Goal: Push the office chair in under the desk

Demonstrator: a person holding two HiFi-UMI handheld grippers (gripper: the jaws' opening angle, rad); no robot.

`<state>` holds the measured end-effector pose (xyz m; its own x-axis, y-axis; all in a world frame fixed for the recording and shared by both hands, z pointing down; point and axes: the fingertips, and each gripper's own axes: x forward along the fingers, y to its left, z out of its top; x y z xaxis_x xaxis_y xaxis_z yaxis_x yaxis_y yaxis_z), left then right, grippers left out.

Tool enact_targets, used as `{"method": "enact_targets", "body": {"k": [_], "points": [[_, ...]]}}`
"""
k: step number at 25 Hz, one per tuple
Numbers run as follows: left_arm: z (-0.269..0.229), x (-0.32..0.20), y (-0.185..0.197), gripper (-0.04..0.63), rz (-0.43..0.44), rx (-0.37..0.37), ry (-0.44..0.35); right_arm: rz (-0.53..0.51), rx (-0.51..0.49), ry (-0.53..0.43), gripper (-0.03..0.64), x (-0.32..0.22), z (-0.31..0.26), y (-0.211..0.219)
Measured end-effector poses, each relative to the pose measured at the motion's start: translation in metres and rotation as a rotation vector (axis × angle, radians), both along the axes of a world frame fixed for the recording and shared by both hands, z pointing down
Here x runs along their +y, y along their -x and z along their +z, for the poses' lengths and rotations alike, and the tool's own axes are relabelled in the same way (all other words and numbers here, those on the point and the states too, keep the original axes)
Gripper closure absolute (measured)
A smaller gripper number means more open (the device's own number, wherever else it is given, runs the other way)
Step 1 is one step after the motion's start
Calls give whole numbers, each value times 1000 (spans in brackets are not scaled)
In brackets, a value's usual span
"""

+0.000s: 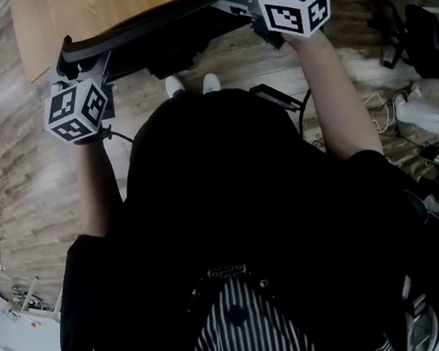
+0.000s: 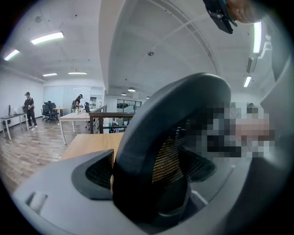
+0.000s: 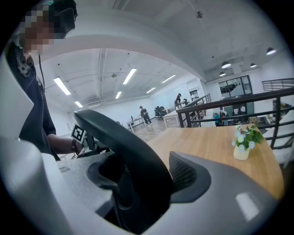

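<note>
Widely spread, left claw (image 2: 147,174) and right claw (image 3: 142,179) clamp the chair back (image 1: 152,23).

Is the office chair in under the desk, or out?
In, or nearly: in the head view its backrest lies along the desk edge. The seat is hidden; cannot tell how deep.

Bright, white open-plan office.
Wood-plank floor (image 1: 1,165), ceiling strip lights (image 2: 48,37), distant tables (image 2: 76,116), black railing (image 3: 229,101).
</note>
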<state>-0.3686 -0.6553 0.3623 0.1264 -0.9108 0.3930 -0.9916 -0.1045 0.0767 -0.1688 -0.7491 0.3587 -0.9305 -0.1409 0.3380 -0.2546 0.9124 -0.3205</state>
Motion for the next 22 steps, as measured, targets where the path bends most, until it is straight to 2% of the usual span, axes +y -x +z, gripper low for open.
{"method": "enact_targets", "body": {"k": [6, 13, 18, 22], "points": [[1, -2, 36, 138, 23, 16, -10, 9, 6, 8, 313, 2, 1, 33], [-2, -8, 39, 136, 46, 13, -31, 50, 5, 6, 309, 1, -1, 33], [-2, -3, 40, 135, 68, 5, -13, 81, 4, 52, 297, 5, 1, 34], [-7, 10, 34, 156, 92, -49, 16, 126, 47, 42, 293, 9, -2, 19]]}}
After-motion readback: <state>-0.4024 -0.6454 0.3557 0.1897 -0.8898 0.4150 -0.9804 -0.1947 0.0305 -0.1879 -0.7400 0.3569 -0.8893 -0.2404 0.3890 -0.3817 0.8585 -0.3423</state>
